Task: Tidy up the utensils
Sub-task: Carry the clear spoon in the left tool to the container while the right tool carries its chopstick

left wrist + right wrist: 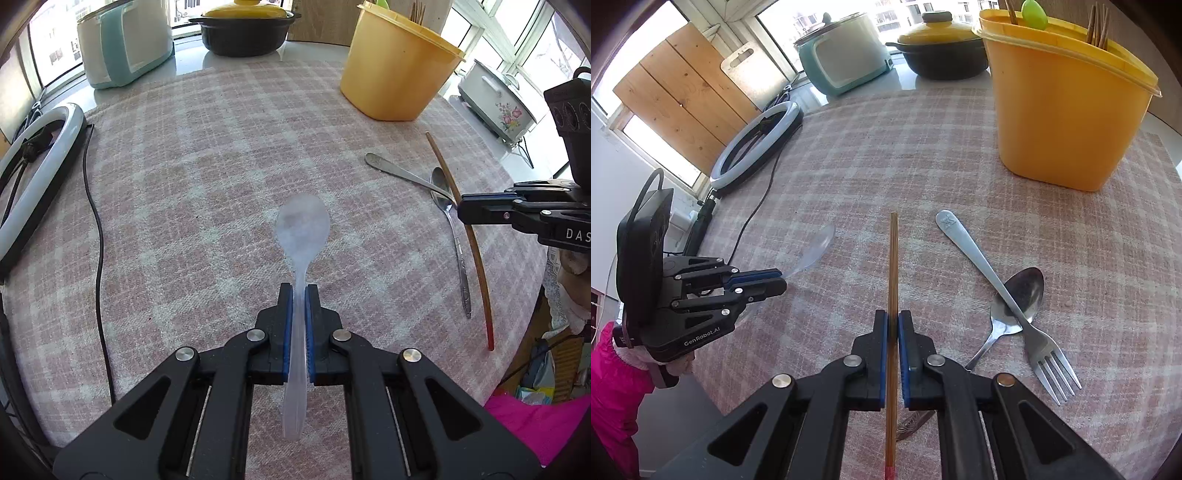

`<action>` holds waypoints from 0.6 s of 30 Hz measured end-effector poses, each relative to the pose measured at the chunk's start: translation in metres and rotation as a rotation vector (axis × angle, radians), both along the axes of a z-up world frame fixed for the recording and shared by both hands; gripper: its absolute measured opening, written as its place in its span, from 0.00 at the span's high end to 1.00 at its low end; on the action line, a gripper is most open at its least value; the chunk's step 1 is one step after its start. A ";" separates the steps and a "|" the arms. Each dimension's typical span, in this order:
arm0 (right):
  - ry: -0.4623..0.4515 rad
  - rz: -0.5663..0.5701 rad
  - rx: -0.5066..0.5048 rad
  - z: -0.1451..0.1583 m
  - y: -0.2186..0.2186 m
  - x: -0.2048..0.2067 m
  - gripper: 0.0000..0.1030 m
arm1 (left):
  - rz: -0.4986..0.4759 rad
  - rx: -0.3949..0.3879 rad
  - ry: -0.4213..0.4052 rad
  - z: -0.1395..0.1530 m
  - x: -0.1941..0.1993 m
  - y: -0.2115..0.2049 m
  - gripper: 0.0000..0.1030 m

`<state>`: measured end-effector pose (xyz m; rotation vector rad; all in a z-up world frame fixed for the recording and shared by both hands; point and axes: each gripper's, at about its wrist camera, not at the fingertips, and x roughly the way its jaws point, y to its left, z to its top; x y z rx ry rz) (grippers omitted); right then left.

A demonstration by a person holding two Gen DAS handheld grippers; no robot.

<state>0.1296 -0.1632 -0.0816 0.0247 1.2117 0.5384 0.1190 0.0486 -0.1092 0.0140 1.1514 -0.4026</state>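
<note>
Left gripper point(299, 291) clamped on translucent plastic spoon point(303, 225) by its handle, right gripper point(893, 319) clamped on wooden chopstick point(893, 258), both over the checked tablecloth point(207, 177), with steel fork point(1001, 295) crossing steel spoon point(1019, 295) near the yellow utensil bin point(1067, 110) at the far right edge.

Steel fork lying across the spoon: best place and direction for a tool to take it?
Grip the plain silver steel fork on its bare handle stretch near the rounded end, from above, fingers either side of the shaft. That part lies flat on the checked cloth, away from the metal spoon it crosses; the tines end is crowded.
</note>
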 end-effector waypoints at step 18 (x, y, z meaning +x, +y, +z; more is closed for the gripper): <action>-0.219 -0.085 0.092 0.080 -0.033 -0.003 0.97 | 0.042 -0.214 -0.176 0.076 0.015 -0.007 0.96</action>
